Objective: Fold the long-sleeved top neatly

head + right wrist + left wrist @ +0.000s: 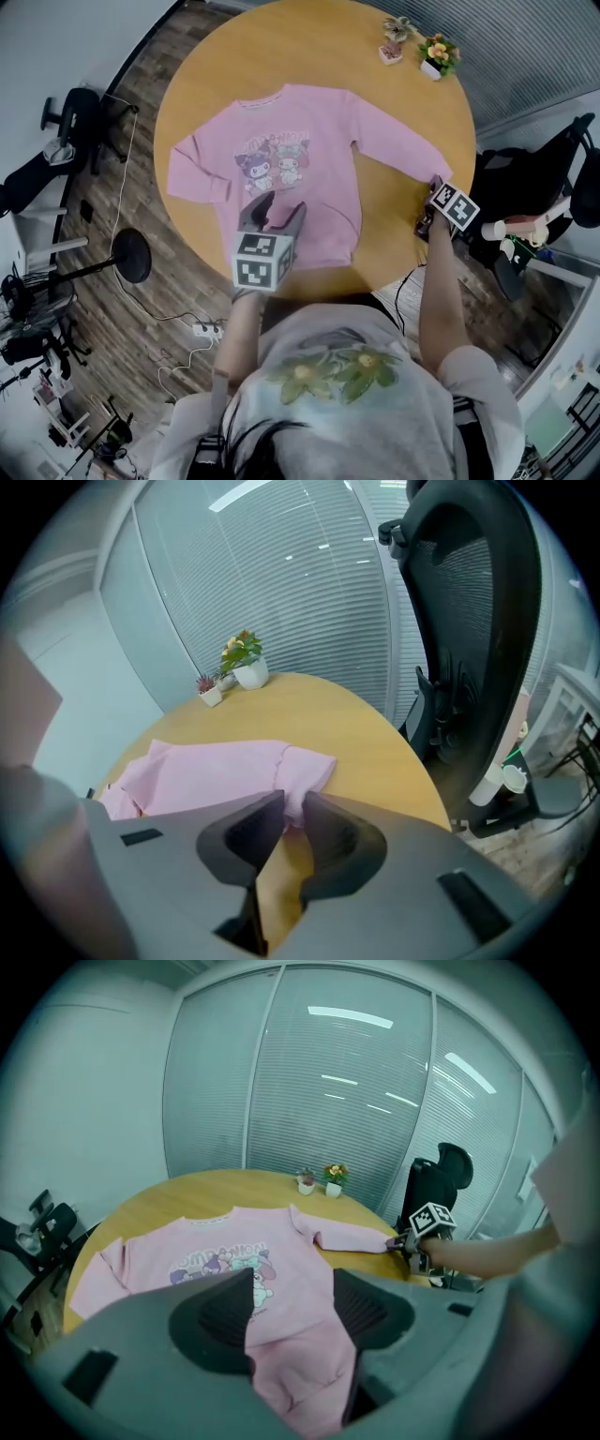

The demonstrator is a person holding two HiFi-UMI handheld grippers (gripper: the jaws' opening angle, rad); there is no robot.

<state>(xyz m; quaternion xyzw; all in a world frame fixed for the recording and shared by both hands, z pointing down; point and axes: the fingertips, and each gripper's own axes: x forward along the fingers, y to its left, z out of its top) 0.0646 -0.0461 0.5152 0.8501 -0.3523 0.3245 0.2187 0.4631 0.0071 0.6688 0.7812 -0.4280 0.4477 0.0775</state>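
A pink long-sleeved top (pixel 319 202) with a cartoon print lies flat, face up, on the round wooden table (pixel 309 47), both sleeves spread out. My left gripper (pixel 278 212) hovers open over the top's lower front near the hem, and in the left gripper view the pink cloth (pixel 225 1260) shows below its wide-apart jaws (pixel 291 1312). My right gripper (pixel 432 192) is at the table's right edge, its jaws nearly together on the cuff (pixel 305 772) of the right sleeve. The left gripper view also catches the right gripper (pixel 412 1241) at that cuff.
Two small potted plants (pixel 394 39) (pixel 438 54) stand at the table's far edge. A black office chair (pixel 469 621) stands close beyond the table's right edge, by my right gripper. On the floor to the left are a round-based stand (pixel 131 255) and a power strip (pixel 204 328).
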